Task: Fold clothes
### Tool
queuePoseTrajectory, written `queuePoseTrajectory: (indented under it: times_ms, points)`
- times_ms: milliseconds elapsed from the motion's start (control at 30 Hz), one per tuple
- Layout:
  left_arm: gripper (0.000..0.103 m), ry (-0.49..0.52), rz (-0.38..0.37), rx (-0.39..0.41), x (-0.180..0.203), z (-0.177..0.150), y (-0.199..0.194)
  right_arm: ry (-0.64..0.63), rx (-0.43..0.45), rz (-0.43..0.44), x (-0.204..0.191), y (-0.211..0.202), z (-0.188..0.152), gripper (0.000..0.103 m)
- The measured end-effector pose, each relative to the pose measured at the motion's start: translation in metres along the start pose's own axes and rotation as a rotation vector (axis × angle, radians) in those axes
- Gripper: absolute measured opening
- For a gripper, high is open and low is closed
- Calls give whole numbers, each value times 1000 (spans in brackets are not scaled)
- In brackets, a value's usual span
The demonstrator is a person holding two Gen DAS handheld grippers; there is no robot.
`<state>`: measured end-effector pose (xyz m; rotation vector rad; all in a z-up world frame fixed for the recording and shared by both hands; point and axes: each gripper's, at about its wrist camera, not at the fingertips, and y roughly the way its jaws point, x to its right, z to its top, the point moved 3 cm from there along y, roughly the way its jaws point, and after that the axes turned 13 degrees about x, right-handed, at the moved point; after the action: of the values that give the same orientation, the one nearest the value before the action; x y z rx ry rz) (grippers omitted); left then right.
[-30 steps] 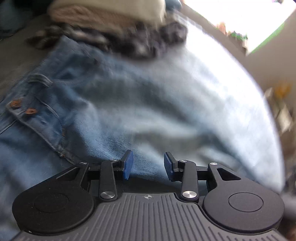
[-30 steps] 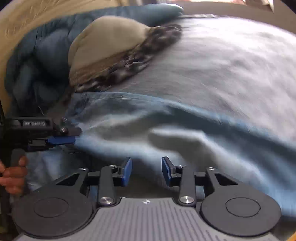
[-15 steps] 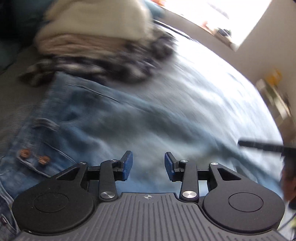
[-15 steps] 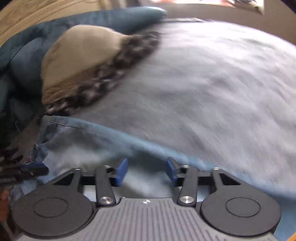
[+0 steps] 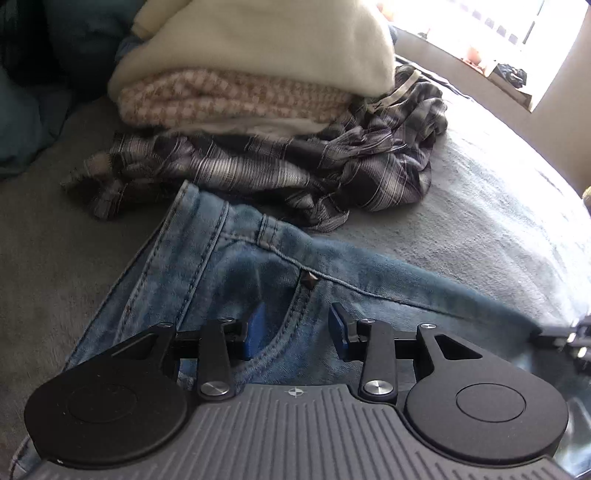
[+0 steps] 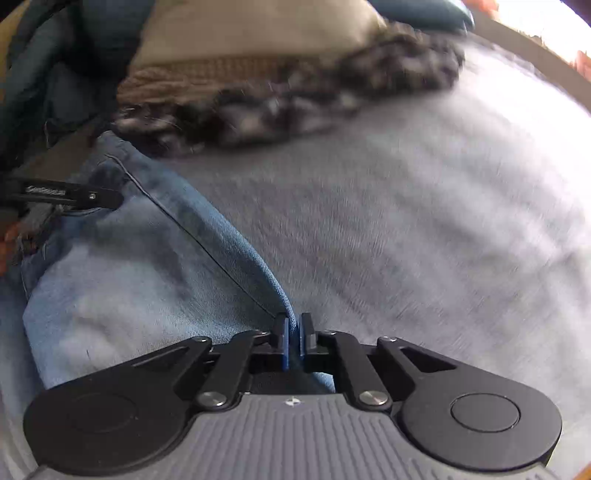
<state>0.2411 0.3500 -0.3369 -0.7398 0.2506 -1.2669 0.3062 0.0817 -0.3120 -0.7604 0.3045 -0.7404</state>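
Light blue jeans (image 5: 258, 280) lie spread on a grey blanket (image 5: 480, 206). My left gripper (image 5: 295, 328) is open over the waistband and front pocket, with denim between and under its jaws. My right gripper (image 6: 293, 330) is shut on the folded edge of the jeans (image 6: 147, 280) along a leg seam. The left gripper's black tip (image 6: 74, 195) shows at the left of the right wrist view, at the waist end. The right gripper's tip (image 5: 569, 334) shows at the right edge of the left wrist view.
A stack of folded clothes, cream (image 5: 277, 44) over a beige knit (image 5: 229, 99), sits behind the jeans on a crumpled dark plaid shirt (image 5: 332, 166). Dark blue bedding (image 6: 55, 74) lies at the left. A bright window (image 5: 498, 22) is at the far right.
My right gripper has closed on the jeans' edge; it was open before. My left gripper has moved along the jeans to the waistband near the stack and stays open.
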Motion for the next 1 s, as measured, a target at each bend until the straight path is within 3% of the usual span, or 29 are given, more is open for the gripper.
queuePoseTrajectory:
  times_ms: [133, 233, 300, 367, 467, 567, 667, 867, 933, 1000]
  points:
    - [38, 30, 14, 17, 4, -4, 6, -70, 17, -88, -2, 19, 0, 6]
    - [38, 69, 22, 27, 6, -8, 7, -35, 8, -144, 1, 29, -7, 19]
    - [38, 91, 26, 28, 6, -5, -1, 15, 19, -181, 7, 22, -6, 42]
    - [38, 81, 14, 31, 3, -2, -17, 82, 58, -199, 15, -7, -3, 42]
    - [38, 36, -31, 32, -2, -1, -48, 199, 116, -143, 21, -66, -12, 42]
    - [38, 41, -113, 5, 8, -12, -74, 290, 79, -123, 19, -111, -44, 42]
    - [38, 149, -153, -26, 29, -31, -80, 335, 18, -147, 15, -128, -82, 42]
    - [38, 389, -73, -89, 44, -65, -59, 292, -116, -239, 35, -127, -158, 39]
    - [38, 413, -65, -85, 44, -63, -58, 274, -104, -240, 52, -148, -182, 39]
    - [39, 420, -59, -90, 44, -62, -56, 262, -153, -311, 74, -173, -202, 39]
